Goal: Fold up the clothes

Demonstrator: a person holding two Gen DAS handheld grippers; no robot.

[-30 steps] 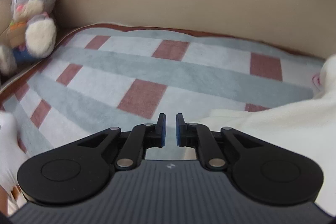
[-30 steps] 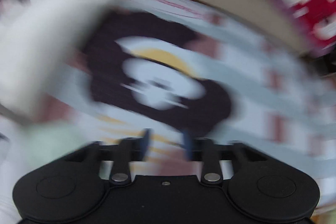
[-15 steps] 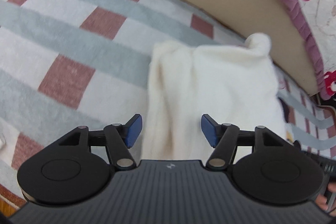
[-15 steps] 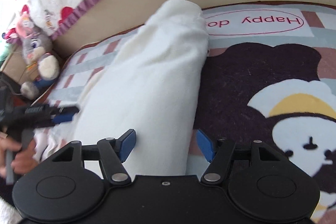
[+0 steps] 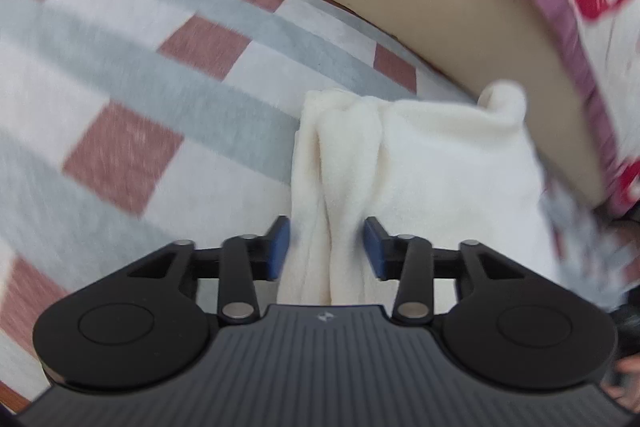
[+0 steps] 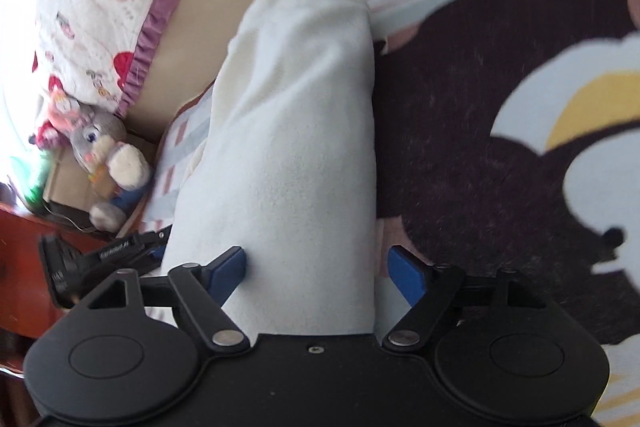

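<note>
The folded white garment (image 5: 420, 163) is lying between the closing, not yet pressing left gripper (image 5: 326, 247) and between the widening right gripper (image 6: 318, 267).

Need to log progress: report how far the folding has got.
Done: the white cloth already lies in a long, narrow fold on the mat. In hand: both tongs, left and right, straddle one end, open, gripping nothing. Left: grasp and fold it shorter.
</note>
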